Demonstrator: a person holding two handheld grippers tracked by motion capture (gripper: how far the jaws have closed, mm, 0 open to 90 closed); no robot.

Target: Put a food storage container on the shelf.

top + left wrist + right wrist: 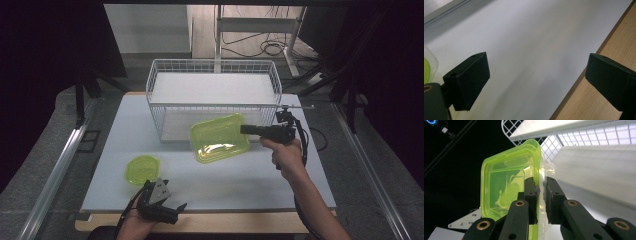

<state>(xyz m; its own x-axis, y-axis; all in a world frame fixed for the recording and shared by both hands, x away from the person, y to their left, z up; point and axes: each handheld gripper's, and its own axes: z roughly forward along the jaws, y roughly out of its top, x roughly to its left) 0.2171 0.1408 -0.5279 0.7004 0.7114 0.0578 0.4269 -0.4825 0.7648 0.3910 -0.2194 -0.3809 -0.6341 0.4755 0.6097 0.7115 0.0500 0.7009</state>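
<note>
My right gripper (243, 129) is shut on the right rim of a square yellow-green plastic container (219, 139), holding it tilted just above the table in front of the wire basket. In the right gripper view the container (506, 185) stands edge-on, its rim pinched between the black jaws of the gripper (541, 188). A round yellow-green lid (142, 168) lies flat on the table at the front left. My left gripper (176, 206) rests open at the table's front edge, just right of the lid. The left gripper view has both jaws wide apart (534, 75) over bare table.
A white wire basket (214, 98) with a white shelf board stands at the back middle of the white table (260, 175). A wooden strip (225, 222) runs along the table's front edge. Dark curtains and metal rails flank both sides.
</note>
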